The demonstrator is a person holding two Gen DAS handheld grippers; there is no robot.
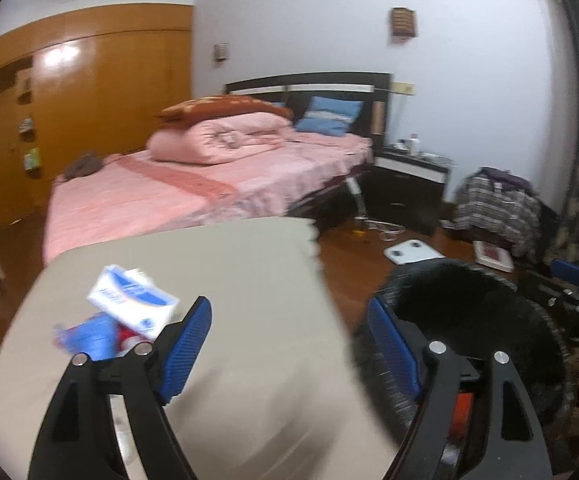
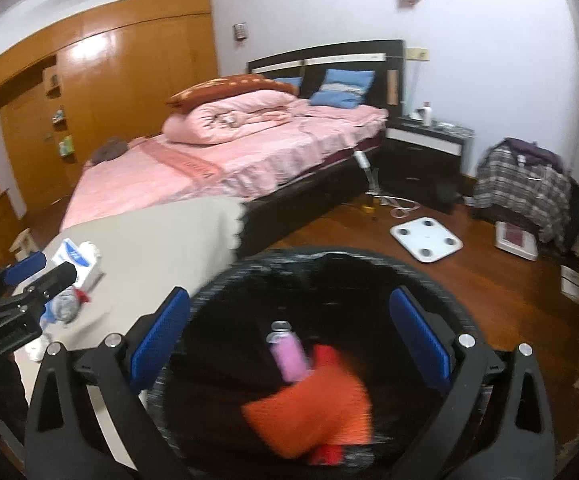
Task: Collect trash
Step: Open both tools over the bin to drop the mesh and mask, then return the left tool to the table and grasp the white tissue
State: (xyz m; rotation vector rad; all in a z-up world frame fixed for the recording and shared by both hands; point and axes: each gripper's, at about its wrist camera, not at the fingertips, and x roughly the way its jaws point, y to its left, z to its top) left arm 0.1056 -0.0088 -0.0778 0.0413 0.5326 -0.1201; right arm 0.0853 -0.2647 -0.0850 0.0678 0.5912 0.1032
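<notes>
Presently, both grippers, left gripper (image 1: 289, 344) and right gripper (image 2: 289, 328), fingers spread wide and empty, hang over the bin (image 2: 217, 280) beside the worktop (image 1: 229, 264) for dropping trash.

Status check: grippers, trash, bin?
Left gripper and right gripper open, empty. Orange bag and pink bottle in black bin. Blue-white box on table; path clear.

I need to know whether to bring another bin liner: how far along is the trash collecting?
Done: the black bin already holds an orange wrapper and a pink-labelled bottle.

In hand: nothing. The right hand-held gripper is open above the bin, and the left hand-held gripper is open too.

Left: a white-and-blue box and crumpled blue-red litter on the beige table.
</notes>
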